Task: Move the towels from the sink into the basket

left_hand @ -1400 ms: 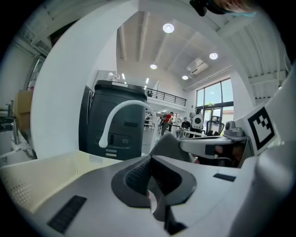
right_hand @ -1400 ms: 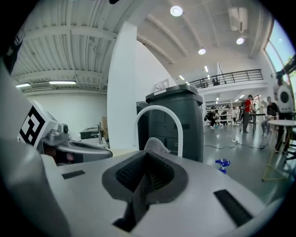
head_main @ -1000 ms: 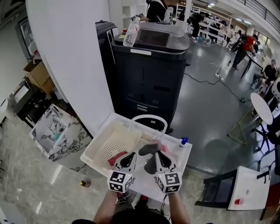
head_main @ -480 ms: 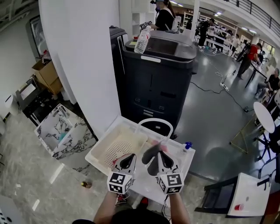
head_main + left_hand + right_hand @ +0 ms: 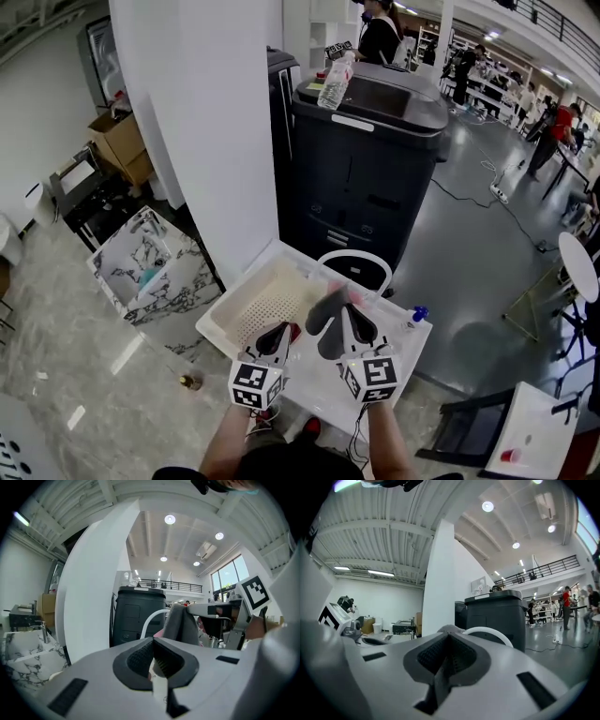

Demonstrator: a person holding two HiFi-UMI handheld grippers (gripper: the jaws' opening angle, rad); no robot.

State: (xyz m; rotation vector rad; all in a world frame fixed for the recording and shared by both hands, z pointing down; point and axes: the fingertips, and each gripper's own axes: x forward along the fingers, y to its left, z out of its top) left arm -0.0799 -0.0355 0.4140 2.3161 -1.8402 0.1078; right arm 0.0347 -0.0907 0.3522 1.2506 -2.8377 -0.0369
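Observation:
In the head view my right gripper (image 5: 342, 316) is shut on a grey towel (image 5: 327, 306), which hangs above the white sink tub (image 5: 412, 349). The cream perforated basket (image 5: 255, 309) sits in the tub's left part. My left gripper (image 5: 282, 331) hovers at the basket's right edge, with a bit of pink towel (image 5: 294, 330) at its tip. In the left gripper view the jaws (image 5: 152, 656) are shut on a pale, pink-tinged strip, and the grey towel (image 5: 181, 623) hangs just ahead. In the right gripper view my right gripper (image 5: 446, 654) pinches the grey towel (image 5: 439, 682).
A white hoop handle (image 5: 354, 255) arches over the tub's far side. Behind it stand a black machine (image 5: 370, 178) with a water bottle (image 5: 336, 84) on top and a white pillar (image 5: 225, 141). A marble washstand (image 5: 141, 267) is at the left. People stand far back.
Both grippers have risen and edged away from me. The grey towel hangs higher over the tub. The pink towel has come up at the left gripper's tip.

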